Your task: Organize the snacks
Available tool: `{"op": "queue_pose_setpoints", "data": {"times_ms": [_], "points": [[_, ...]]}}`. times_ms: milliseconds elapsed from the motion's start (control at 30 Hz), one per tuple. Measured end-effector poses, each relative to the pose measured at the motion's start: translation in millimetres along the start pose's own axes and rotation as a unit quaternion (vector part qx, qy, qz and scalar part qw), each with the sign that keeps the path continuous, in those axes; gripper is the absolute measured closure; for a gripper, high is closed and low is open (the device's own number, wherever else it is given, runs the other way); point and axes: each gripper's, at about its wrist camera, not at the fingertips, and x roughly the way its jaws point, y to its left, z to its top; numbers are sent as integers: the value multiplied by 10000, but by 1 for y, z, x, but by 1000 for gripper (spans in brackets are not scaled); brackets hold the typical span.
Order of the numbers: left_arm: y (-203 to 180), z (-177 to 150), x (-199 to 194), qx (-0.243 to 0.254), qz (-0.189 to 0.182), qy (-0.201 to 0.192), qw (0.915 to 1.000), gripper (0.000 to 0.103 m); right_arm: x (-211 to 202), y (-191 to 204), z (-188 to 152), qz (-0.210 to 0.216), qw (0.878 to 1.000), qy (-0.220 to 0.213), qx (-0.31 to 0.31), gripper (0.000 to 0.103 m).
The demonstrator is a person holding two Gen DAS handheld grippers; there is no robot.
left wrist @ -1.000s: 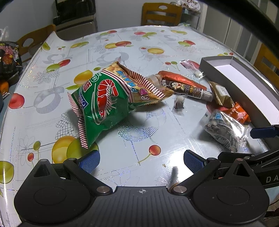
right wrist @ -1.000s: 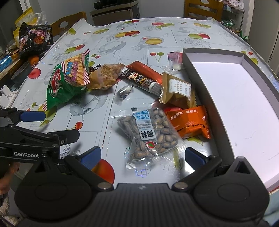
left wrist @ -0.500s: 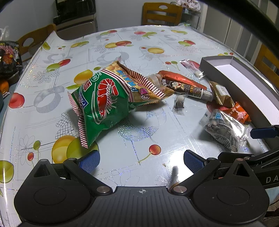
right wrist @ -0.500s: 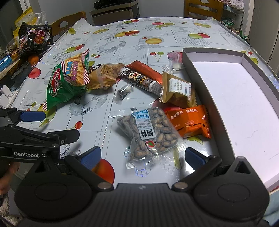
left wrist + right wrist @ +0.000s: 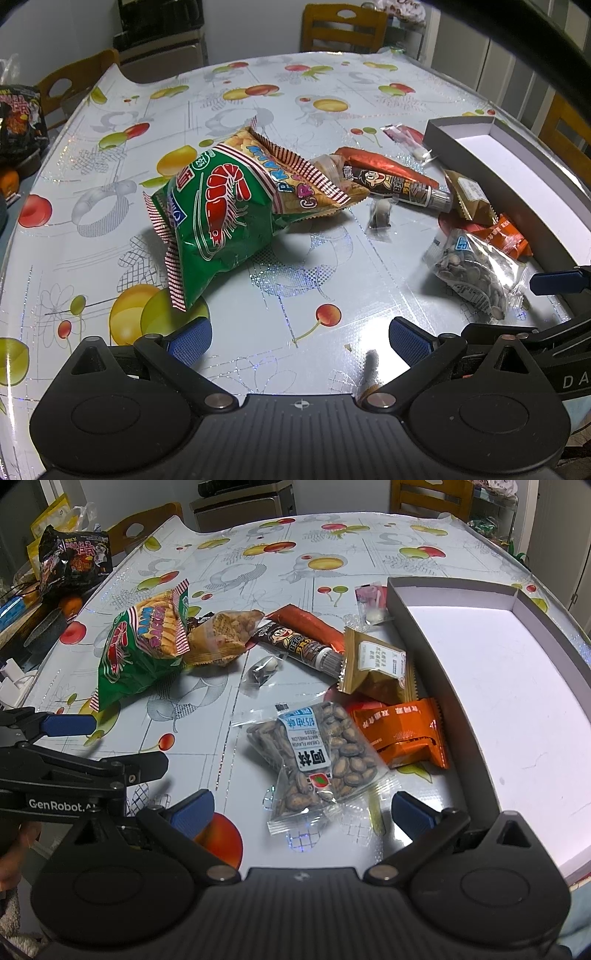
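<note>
The clear packet of watermelon seeds [image 5: 314, 760] is lying flat on the table [image 5: 369, 554], just beside the long wall of the grey box [image 5: 443, 686], and it is found directly in front of the right gripper [image 5: 301, 814]. It is judged to be light and soft, with a slippery film, and the seeds inside would probably shift when it is squeezed. A hold across the filled middle, or on the flat sealed edge nearest the gripper, is judged to be the safest. The jaws of the right gripper are spread wide and nothing is held between them.

Touching the packet, on the side nearer the box, an orange packet [image 5: 402, 731] is seen, and behind it a brown sachet [image 5: 376, 664] leans against the box wall. Farther from the box, a brown tube-shaped snack [image 5: 299, 642], a small wrapped candy [image 5: 262, 670], a pack of crackers [image 5: 221, 635] and a large green prawn cracker bag [image 5: 221, 218] are spread out. The box itself is empty.

The left gripper [image 5: 299, 339] is kept well apart from the box, near the green bag, with its jaws also wide and empty.
</note>
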Motion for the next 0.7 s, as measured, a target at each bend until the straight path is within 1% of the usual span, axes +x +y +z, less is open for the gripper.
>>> {"op": "queue_pose_setpoints", "data": {"times_ms": [700], "points": [[0,0,2,-18,-4,55,10000,0,2,0,0,6,10000,46,11,0]]}}
